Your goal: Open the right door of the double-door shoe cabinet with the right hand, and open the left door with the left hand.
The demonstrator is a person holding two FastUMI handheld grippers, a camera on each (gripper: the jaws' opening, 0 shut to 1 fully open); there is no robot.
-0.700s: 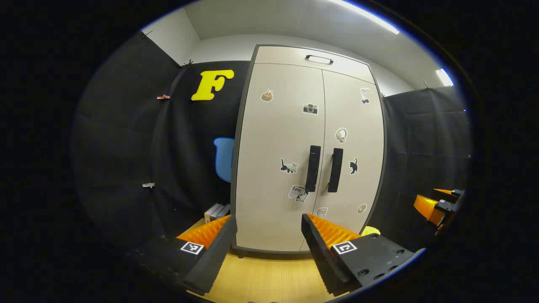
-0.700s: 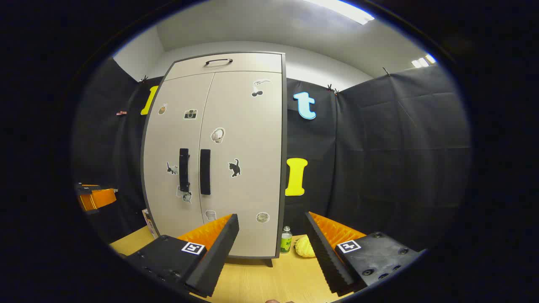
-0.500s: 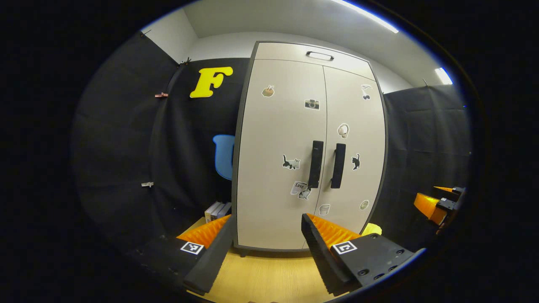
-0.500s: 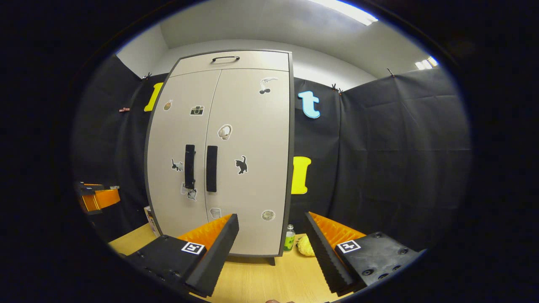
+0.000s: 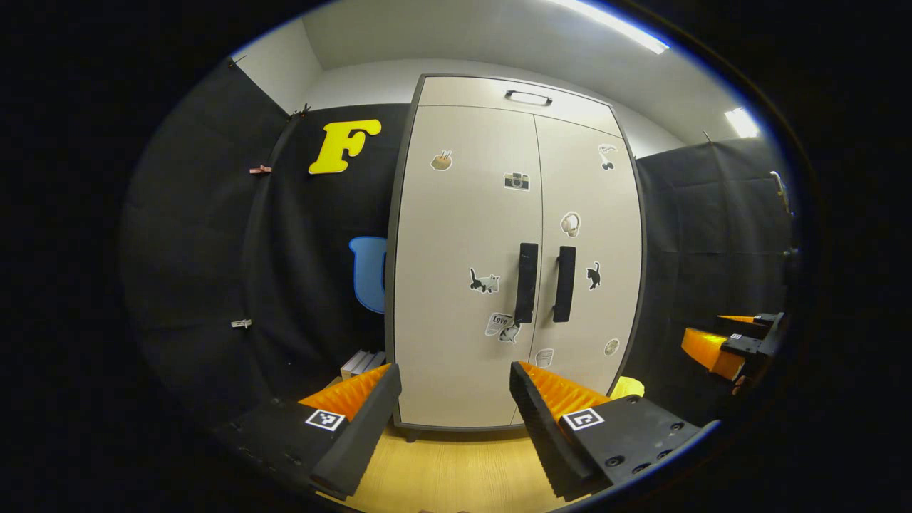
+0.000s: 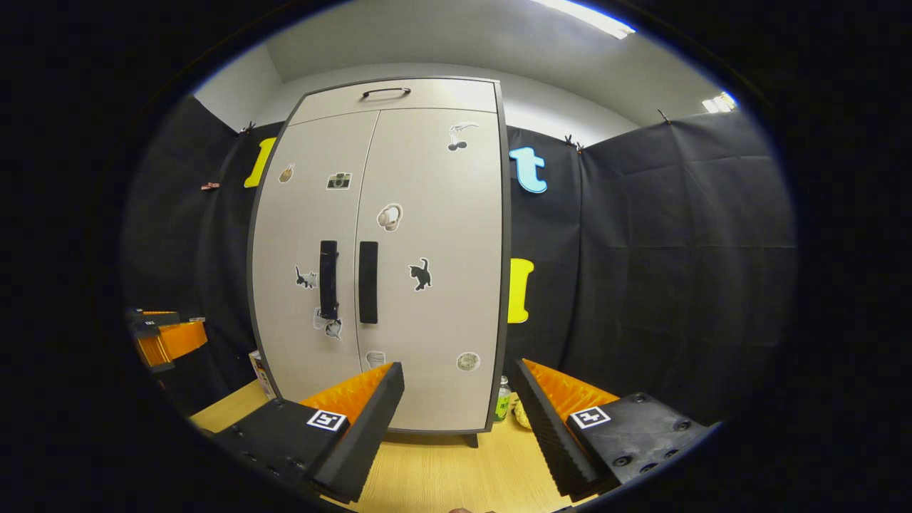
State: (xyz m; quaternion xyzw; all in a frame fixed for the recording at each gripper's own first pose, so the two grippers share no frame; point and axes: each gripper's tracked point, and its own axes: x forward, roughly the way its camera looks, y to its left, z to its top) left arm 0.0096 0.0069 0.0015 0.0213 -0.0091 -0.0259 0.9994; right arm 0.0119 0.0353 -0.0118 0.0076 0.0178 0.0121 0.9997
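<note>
The beige double-door shoe cabinet (image 5: 463,235) (image 6: 427,214) stands on the wooden table with both doors closed. Two black vertical handles sit at the centre seam: the left door's handle (image 5: 526,283) (image 6: 328,279) and the right door's handle (image 5: 564,283) (image 6: 368,282). My left gripper (image 5: 454,399) is open and empty, held back from the cabinet's lower front. My right gripper (image 6: 459,399) is open and empty too, off the cabinet's lower right corner. The right gripper also appears at the right edge of the left gripper view (image 5: 727,345), and the left gripper at the left edge of the right gripper view (image 6: 167,335).
The cabinet rests on a wooden table (image 5: 456,470) (image 6: 456,470). Books (image 5: 362,362) lie left of the cabinet; a small green bottle (image 6: 503,405) and a yellow object (image 5: 628,387) stand to its right. A drawer with a handle (image 5: 528,97) tops the cabinet.
Both grippers have drifted slightly; the cabinet has shifted a little left in the left gripper view and right in the right gripper view. Doors stay closed, both grippers stay open.
</note>
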